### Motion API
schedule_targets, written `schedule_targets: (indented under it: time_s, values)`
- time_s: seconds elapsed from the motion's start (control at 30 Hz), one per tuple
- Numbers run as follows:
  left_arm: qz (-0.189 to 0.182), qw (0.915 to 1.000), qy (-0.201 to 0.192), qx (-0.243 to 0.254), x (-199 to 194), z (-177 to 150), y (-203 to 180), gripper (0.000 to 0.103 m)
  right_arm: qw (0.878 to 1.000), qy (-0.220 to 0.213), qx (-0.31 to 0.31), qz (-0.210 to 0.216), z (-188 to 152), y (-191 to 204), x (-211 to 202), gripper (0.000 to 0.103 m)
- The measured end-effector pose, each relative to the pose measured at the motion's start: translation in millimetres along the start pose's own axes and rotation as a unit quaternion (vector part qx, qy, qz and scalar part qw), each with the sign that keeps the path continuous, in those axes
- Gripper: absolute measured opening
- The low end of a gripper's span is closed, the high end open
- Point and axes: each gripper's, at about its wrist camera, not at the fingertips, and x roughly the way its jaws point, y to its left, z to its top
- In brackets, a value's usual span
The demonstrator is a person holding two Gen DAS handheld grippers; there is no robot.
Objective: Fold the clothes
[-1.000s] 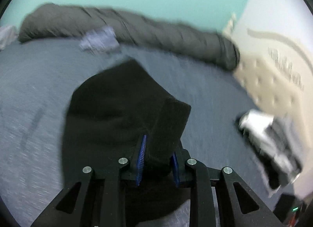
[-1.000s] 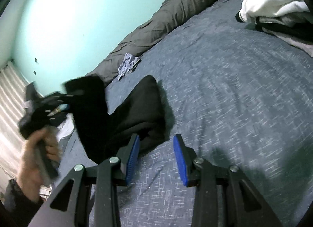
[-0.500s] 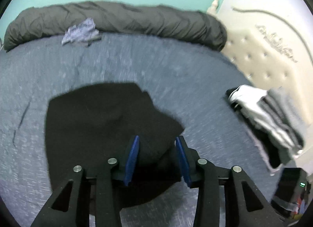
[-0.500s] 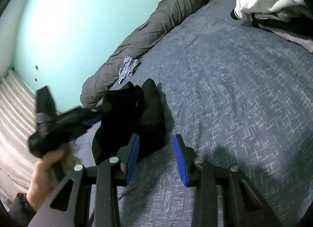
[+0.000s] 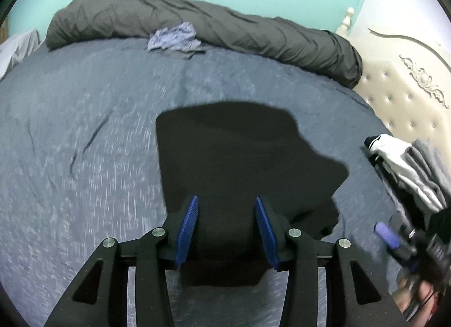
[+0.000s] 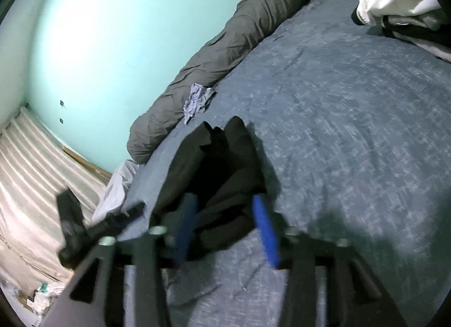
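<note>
The left black two-finger gripper (image 5: pixel 225 228) is showing ribbed blue pads (image 5: pixel 187 227) and round silver screws on angular black linkage arms. The right black gripper (image 6: pixel 225 228) is wearing matching blue pads (image 6: pixel 265 231), motion-blurred.

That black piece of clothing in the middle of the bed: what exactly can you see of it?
The black garment is a soft, matte, dark fabric lying spread on the blue-grey speckled bedspread. In the left wrist view it looks mostly flat, with a straight far edge and a bunched, doubled-over flap at its right side. In the right wrist view its near part is rumpled into folds. What kind of garment it is cannot be told. The left gripper sits open over its near edge, and the right gripper is open beside the folds.
</note>
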Motion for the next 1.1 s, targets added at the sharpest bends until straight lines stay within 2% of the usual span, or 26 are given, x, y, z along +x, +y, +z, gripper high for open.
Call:
schedule_targets:
  time_s: [0.1, 0.2, 0.37, 0.43, 0.53, 0.67, 0.8, 0.93, 1.0, 1.1]
  values:
    - [-0.01, 0.9999, -0.001, -0.006, 4, -11, 13, 0.049, 1.0, 0.009, 0.009, 0.02, 1, 5, 15, 0.057]
    - [-0.021, 0.9997, -0.005, -0.009, 5, -18, 22, 0.054, 0.999, 0.025, -0.004, 0.021, -1, 14, 32, 0.057]
    - [-0.036, 0.9993, -0.01, 0.006, 3, -31, 33, 0.056, 0.998, 0.053, -0.02, 0.029, -9, 27, 50, 0.058]
    - [-0.037, 0.9991, -0.017, 0.011, -1, -35, 37, 0.056, 0.997, 0.055, -0.031, 0.033, -13, 34, 52, 0.063]
    - [-0.039, 0.9989, -0.022, 0.012, -6, -33, 40, 0.056, 0.997, 0.054, -0.038, 0.035, -17, 41, 54, 0.066]
    - [-0.043, 0.9985, -0.035, 0.001, -15, -27, 47, 0.056, 0.998, 0.052, -0.029, 0.013, -15, 45, 62, 0.068]
    - [-0.04, 0.9981, -0.044, -0.015, -25, -24, 60, 0.056, 0.998, 0.058, -0.002, 0.022, -6, 48, 78, 0.068]
    - [-0.044, 0.9973, -0.051, -0.03, -32, -21, 70, 0.056, 0.996, 0.086, 0.022, -0.009, 4, 48, 104, 0.07]
    - [-0.046, 0.9968, -0.055, -0.035, -35, -19, 76, 0.056, 0.994, 0.097, 0.039, -0.01, 9, 45, 117, 0.07]
    - [-0.045, 0.9962, -0.06, -0.046, -38, -17, 85, 0.056, 0.993, 0.105, 0.032, -0.032, 13, 50, 132, 0.072]
